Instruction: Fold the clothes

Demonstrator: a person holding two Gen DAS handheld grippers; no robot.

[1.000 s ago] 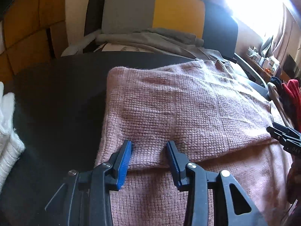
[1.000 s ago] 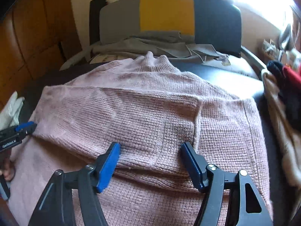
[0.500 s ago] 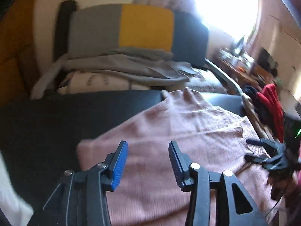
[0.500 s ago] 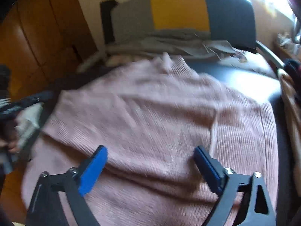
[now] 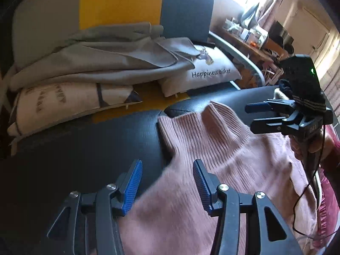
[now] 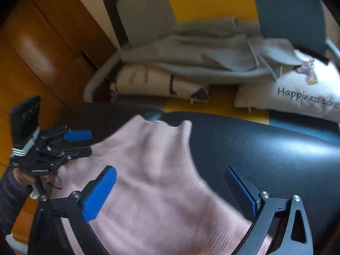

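Note:
A pink knit sweater (image 5: 212, 159) lies on the black padded tabletop (image 5: 85, 148), its ribbed collar (image 5: 214, 123) pointing away from me. My left gripper (image 5: 167, 161) hovers over the sweater's left shoulder edge; its jaws are opening and the pads press on nothing. My right gripper (image 6: 170, 169) hangs above the right shoulder of the sweater (image 6: 148, 191), also opening wide, with only cloth below it. Each gripper shows in the other's view: the right gripper (image 5: 252, 116) beside the collar, the left gripper (image 6: 89, 143) at the sweater's left edge.
Behind the tabletop (image 6: 276, 148) stands a chair with a grey, yellow and dark backrest (image 5: 119, 0). It carries folded grey garments (image 5: 95, 59) and printed cushions (image 5: 201, 74). Wooden cabinet doors (image 6: 42, 53) are at the left, a cluttered shelf (image 5: 255, 36) at the far right.
Both grippers have left the folded edge of the sweater and swept forward to the shoulders near the collar. Both pairs of jaws have spread wider.

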